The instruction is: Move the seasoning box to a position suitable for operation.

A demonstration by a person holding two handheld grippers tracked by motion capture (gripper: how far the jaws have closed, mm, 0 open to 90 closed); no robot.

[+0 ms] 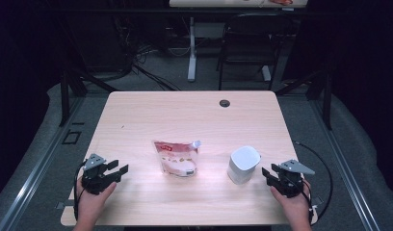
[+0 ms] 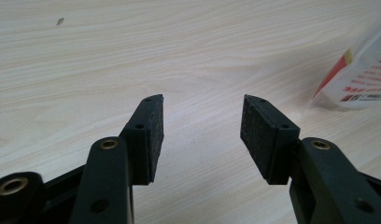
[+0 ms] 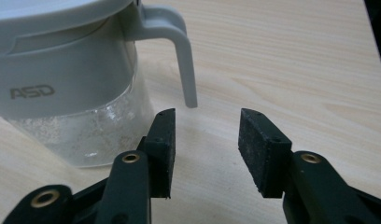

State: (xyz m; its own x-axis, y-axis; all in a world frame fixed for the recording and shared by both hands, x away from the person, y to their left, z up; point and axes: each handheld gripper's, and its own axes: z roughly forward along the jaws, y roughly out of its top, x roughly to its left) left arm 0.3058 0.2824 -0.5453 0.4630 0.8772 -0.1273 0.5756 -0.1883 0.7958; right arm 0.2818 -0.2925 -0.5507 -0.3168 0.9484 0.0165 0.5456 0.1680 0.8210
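On the near left of the counter (image 1: 137, 110), left gripper (image 1: 118, 171): held in the person's left hand (image 1: 91, 202), jaws spread wide, nothing between them; they hang just over bare wood, and whether they touch it cannot be told.
Left gripper, own view (image 2: 201, 135): both black pads (image 2: 153, 135) face each other across a broad gap with plain counter behind.
Right gripper (image 1: 268, 174): at the near right, held in the right hand (image 1: 295, 207), jaws wide apart and empty, pointing left toward the jar.
Right gripper, own view (image 3: 206, 149): gap open onto bare wood; the left pad sits just in front of the jar's glass wall, contact not clear.
Pouch (image 1: 176, 157): white and red, with a spout at its far right corner, lying flat near the middle of the counter, well apart from both grippers.
Jar (image 1: 242, 165): white-lidded, with a clear lower body and a grey handle (image 3: 181, 56), standing upright right of the pouch, just beside the right gripper.
Cut off: the pouch shows as a corner (image 2: 361, 74) at the right edge of the left gripper view; the jar's lid and left side run out of the right gripper view.
Hard to make out: the pouch's print; the whitish residue in the jar's glass base.
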